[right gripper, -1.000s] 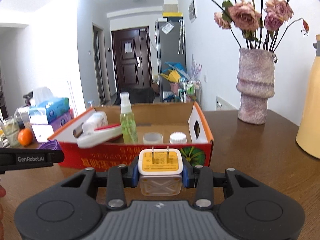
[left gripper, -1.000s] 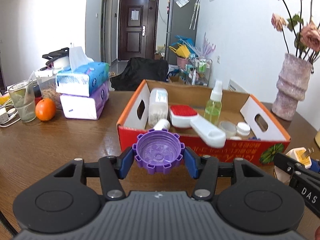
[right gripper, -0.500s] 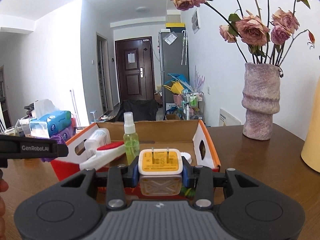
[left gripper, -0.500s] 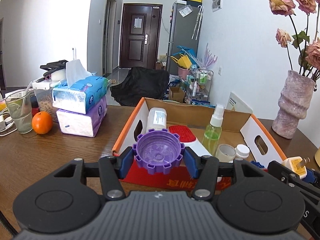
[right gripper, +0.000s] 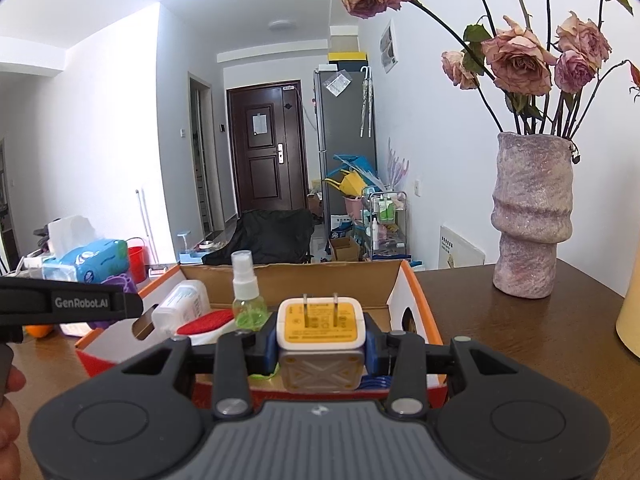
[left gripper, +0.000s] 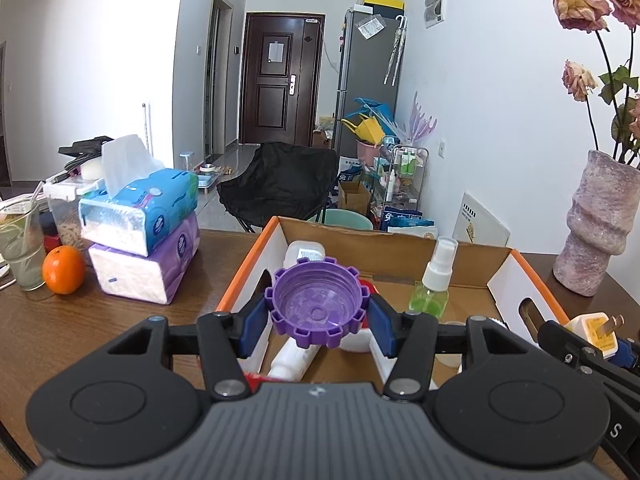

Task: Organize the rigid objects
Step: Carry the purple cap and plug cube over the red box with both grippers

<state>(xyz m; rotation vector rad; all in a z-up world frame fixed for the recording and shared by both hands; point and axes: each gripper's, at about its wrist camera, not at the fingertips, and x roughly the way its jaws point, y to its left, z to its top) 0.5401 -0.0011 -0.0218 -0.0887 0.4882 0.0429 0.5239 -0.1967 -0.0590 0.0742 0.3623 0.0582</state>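
Above the near edge of the open cardboard box with orange-red trim (left gripper: 524,276), both tongs hang loaded: the left tongs (left gripper: 318,316) are clenched on a purple ridged plastic cap (left gripper: 318,306), and the right tongs (right gripper: 322,344) grip a white and yellow two-pin plug adapter (right gripper: 322,320). Neither piece is in the box yet, so two drops appear to remain. Much of the sorting looks done, for the box already holds a white plastic bottle lying on its side (right gripper: 180,304), a small green spray bottle standing upright (left gripper: 434,284), a white brush with a red pad (right gripper: 206,322), and a few small white lidded pieces near the right wall that are too hidden to name. Outside it on the brown wooden table (left gripper: 120,320) only stacked tissue packs (left gripper: 140,232), an orange (left gripper: 64,270) and a pink textured vase (right gripper: 528,216) show.
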